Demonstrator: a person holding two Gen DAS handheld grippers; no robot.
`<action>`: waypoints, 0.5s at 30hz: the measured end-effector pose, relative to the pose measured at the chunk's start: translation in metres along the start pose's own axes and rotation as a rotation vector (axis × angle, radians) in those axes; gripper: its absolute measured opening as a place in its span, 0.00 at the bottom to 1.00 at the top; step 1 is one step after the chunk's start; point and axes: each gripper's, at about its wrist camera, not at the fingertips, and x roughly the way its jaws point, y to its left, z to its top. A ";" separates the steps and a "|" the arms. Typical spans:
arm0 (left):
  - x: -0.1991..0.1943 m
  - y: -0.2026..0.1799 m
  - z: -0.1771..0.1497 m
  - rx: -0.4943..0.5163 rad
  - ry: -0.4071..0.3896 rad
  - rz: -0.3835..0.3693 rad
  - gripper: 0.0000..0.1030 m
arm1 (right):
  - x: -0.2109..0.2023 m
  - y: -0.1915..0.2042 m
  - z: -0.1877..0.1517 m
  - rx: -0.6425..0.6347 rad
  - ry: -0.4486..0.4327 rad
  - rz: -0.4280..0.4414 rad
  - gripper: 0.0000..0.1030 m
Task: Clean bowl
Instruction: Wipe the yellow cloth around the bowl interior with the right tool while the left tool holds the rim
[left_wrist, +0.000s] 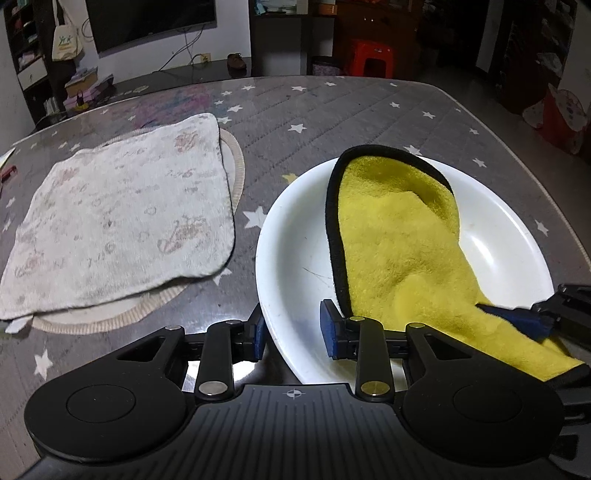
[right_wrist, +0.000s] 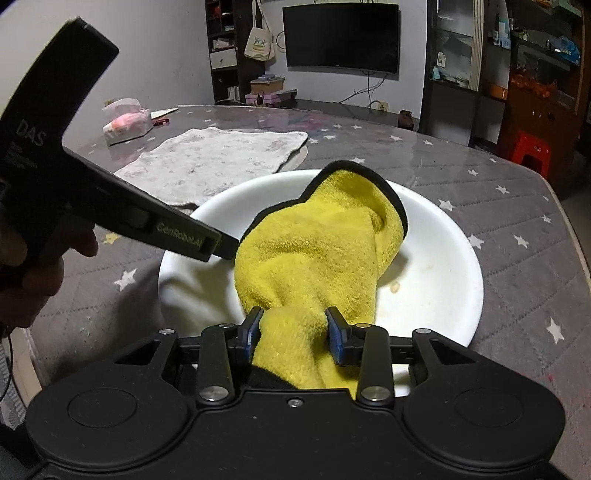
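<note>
**A:** Where does the bowl (left_wrist: 509, 236) lie from the grippers?

**B:** The white bowl sits on the table (left_wrist: 332, 110) straight ahead of both. The left gripper (left_wrist: 295, 332) straddles its near rim, one pad outside the wall, one inside; whether the pads actually pinch the rim cannot be told. The right gripper (right_wrist: 293, 332) is clenched on the bunched near end of the yellow cloth (right_wrist: 314, 251).

**A:** And the cloth's long axis?

**B:** It runs away from the right jaws, across the bowl's floor toward the far rim. So the right hand is the one placed to wipe; the left looks set to steady the bowl. Some specks (right_wrist: 395, 286) lie just right of the cloth.

**A:** The surroundings?

**B:** A grey, star-printed, glossy table cover; a pale patterned towel (left_wrist: 122, 221) over a round mat (left_wrist: 236, 166) to the left, apart from the bowl; a wall television (right_wrist: 341, 35) and shelves behind.
</note>
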 end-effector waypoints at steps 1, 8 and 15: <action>0.000 0.001 0.000 -0.002 0.000 -0.002 0.31 | -0.002 0.000 0.001 -0.002 -0.007 -0.003 0.44; 0.000 -0.003 0.000 0.007 -0.004 0.014 0.33 | 0.001 -0.001 0.014 -0.010 -0.034 -0.016 0.49; 0.000 -0.006 -0.003 0.026 -0.008 0.025 0.35 | 0.025 -0.004 0.016 0.000 0.010 0.003 0.49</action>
